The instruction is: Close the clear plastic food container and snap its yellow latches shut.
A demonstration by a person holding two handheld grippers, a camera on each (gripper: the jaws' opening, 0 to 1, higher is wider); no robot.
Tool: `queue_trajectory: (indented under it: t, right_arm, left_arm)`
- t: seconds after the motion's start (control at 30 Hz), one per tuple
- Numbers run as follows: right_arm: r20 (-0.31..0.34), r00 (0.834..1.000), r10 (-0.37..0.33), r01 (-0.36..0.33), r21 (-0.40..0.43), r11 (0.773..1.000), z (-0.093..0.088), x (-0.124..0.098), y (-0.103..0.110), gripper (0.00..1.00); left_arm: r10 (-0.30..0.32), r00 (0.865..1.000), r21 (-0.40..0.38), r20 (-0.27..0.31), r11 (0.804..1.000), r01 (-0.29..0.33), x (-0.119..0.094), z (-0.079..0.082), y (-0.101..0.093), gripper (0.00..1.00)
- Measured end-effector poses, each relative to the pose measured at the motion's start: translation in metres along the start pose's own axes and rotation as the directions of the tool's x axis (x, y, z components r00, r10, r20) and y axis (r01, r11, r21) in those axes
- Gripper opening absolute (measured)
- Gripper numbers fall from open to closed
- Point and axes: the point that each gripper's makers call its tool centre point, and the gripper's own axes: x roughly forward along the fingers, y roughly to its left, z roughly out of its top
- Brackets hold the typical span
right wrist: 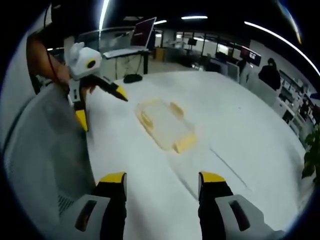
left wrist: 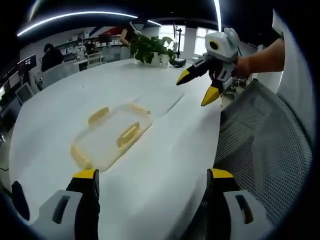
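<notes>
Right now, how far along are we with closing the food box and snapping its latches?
The lid looks already on the clear box, which sits on the white table. Nothing is in hand: the left gripper and right gripper are both open, away from it. Left to do: pressing the yellow latches; I can't tell whether any is snapped.

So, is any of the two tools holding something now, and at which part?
Nothing is held. Both the left tool and the right tool are open with bare table between the jaws, and the clear container lies untouched on the white table.

Clear plastic food container (left wrist: 111, 136) (right wrist: 166, 124) with yellow latches (left wrist: 128, 134) (right wrist: 184, 143), flat on the white table (left wrist: 165, 165) (right wrist: 240, 125)
</notes>
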Motion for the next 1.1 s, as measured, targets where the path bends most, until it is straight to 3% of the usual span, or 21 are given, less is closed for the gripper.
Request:
queue_trajectory:
  t: [1.1]
  right_arm:
    - [-0.018,0.999,0.047,-0.048,-0.079,0.996,0.017,0.021,-0.009,0.55]
  left_arm:
    - [-0.006,0.998,0.077,-0.062,0.997,0.011,-0.001,-0.002,0.028,0.87]
